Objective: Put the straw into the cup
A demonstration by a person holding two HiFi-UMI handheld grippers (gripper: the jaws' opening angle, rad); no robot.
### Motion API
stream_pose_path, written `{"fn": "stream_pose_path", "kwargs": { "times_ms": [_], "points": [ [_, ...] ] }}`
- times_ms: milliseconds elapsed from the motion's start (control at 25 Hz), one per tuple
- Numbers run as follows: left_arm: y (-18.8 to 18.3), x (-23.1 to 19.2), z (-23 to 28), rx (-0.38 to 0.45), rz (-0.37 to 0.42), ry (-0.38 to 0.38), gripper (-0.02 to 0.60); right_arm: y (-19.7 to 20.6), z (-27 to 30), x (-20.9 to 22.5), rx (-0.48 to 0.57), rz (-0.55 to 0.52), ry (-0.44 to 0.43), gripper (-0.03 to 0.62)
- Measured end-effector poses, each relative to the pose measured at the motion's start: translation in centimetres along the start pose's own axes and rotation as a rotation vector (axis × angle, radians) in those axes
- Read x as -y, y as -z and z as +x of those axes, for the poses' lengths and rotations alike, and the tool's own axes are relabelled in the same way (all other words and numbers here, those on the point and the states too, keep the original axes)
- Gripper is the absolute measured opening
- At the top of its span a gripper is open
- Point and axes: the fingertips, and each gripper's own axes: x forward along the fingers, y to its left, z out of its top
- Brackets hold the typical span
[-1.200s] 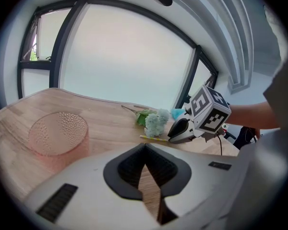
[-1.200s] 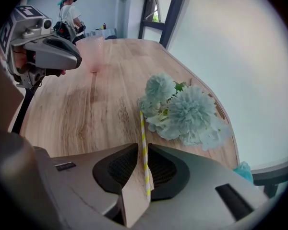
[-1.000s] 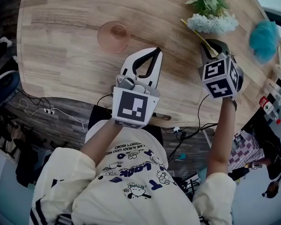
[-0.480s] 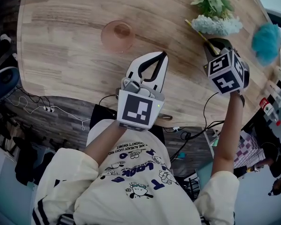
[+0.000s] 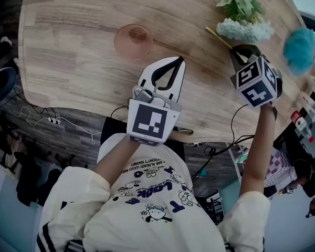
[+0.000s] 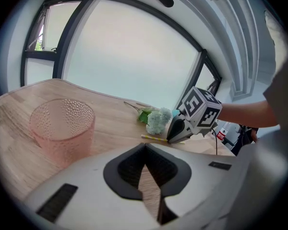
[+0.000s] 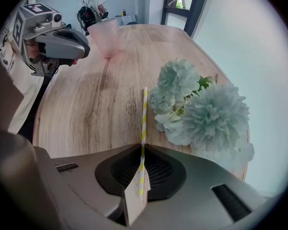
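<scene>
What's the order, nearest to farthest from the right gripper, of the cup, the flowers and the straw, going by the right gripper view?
1. Straw: held in the right gripper, pointing out ahead of it.
2. Flowers: just ahead, to the right of the straw.
3. Cup: far off, at the upper left.

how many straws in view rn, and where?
1. The straw is clamped between the right gripper jaws, running out beside the flowers. None in the cup; another could hide behind the flowers.
</scene>
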Motion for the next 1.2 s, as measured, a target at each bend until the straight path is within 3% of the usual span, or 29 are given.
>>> {"fn": "stream_pose_path", "kwargs": {
  "times_ms": [320,640,920,1200],
  "points": [
    [-0.3,0.3,0.0,0.002,0.019,0.008,0.028,0.1,-0.2,0.0,0.060,0.073,0.080,0.049],
    [-0.8,0.5,-1.4,0.032,0.032,0.021,0.028,-1.4,-2.4,-0.9,0.158,0.186,0.066,0.048],
    [-2.1,0.4,-3.4,0.078,0.056,0.030,0.028,-3.6,-4.6,-2.4,0.228,0.230,0.069,0.048],
    [-3.6,-0.2,-6.1,0.119,0.081,0.037,0.028,-6.8,-7.5,-3.6,0.316,0.279,0.127,0.048]
  ]
}}
